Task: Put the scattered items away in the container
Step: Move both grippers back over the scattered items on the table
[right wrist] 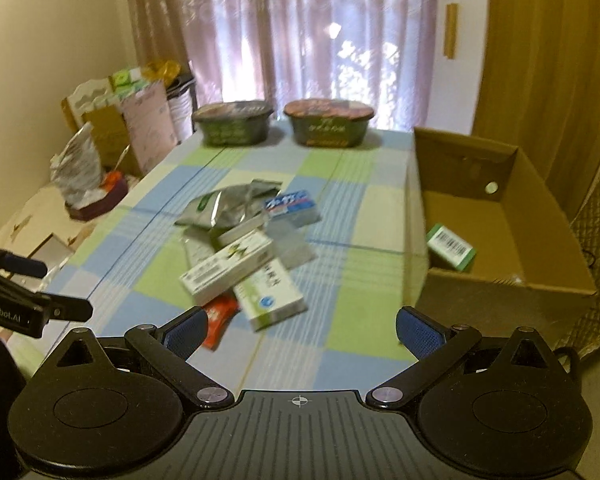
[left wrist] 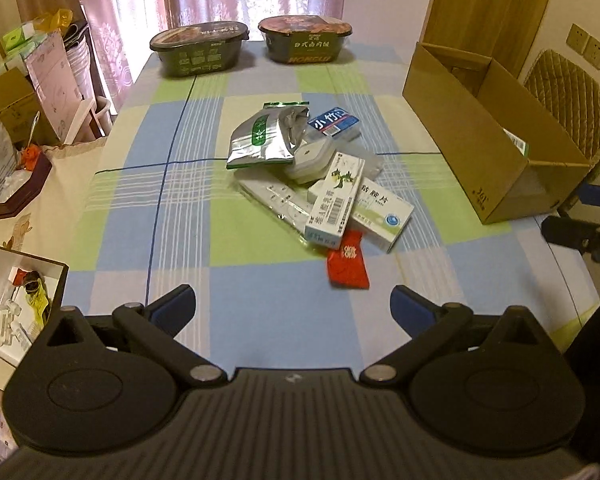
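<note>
Both grippers' fingers (left wrist: 176,308) spread wide and empty, red packet (left wrist: 348,260) just ahead, cardboard box (right wrist: 500,240) rightward.

Ahead of you the pile (left wrist: 316,176) lies mid-table (left wrist: 180,200), packet (left wrist: 346,266) nearest you, pouch (left wrist: 266,136) at the back. The box (right wrist: 500,240) stands right of it with one carton (right wrist: 451,247) inside. Two bowls (left wrist: 200,48) (left wrist: 305,38) sit side by side at the far edge.
</note>
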`<state>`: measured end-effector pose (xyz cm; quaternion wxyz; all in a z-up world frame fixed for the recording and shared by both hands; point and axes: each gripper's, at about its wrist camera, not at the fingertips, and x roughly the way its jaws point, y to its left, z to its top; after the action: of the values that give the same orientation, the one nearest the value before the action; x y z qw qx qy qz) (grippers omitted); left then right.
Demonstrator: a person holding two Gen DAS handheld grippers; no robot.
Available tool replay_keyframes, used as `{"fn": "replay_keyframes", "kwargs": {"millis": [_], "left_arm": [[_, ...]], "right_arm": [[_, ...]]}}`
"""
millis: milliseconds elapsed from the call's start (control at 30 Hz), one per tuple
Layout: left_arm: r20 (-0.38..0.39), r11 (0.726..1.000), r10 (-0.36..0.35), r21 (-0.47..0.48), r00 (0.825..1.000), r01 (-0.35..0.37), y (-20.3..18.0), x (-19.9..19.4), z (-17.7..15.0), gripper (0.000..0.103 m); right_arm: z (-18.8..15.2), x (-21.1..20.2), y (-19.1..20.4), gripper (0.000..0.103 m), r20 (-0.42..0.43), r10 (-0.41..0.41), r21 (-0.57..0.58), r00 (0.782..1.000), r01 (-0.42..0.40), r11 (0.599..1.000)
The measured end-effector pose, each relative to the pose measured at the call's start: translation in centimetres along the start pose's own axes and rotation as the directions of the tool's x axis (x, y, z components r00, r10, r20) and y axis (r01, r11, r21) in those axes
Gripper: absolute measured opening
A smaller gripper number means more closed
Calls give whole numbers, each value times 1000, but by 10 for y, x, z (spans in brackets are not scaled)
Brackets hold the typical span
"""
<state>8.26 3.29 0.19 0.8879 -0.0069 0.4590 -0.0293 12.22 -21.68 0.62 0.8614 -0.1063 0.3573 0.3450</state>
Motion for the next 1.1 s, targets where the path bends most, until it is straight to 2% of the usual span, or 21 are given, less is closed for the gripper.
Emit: {"fn": "replay_keyframes", "kwargs": {"millis": [267,667,1033,1100], "left_arm": [[9,999,-34,5,999,34,-4,3,5,102],[-30,998,-52,20,998,53,-5,28,14,102],[-54,990,-86,111,995,92,-11,60,41,101],[-67,986,-106,124,992,113,-13,70,50,97]], "right_arm": [[-9,7,11,103,-47,29,-27,998,-31,999],[-13,29,6,103,-99,49,-22,994,-52,998],[-16,65,7,103,-152,86,-53,985,-95,994],[-15,74,9,103,-164,92,-66,982,-104,992]]}}
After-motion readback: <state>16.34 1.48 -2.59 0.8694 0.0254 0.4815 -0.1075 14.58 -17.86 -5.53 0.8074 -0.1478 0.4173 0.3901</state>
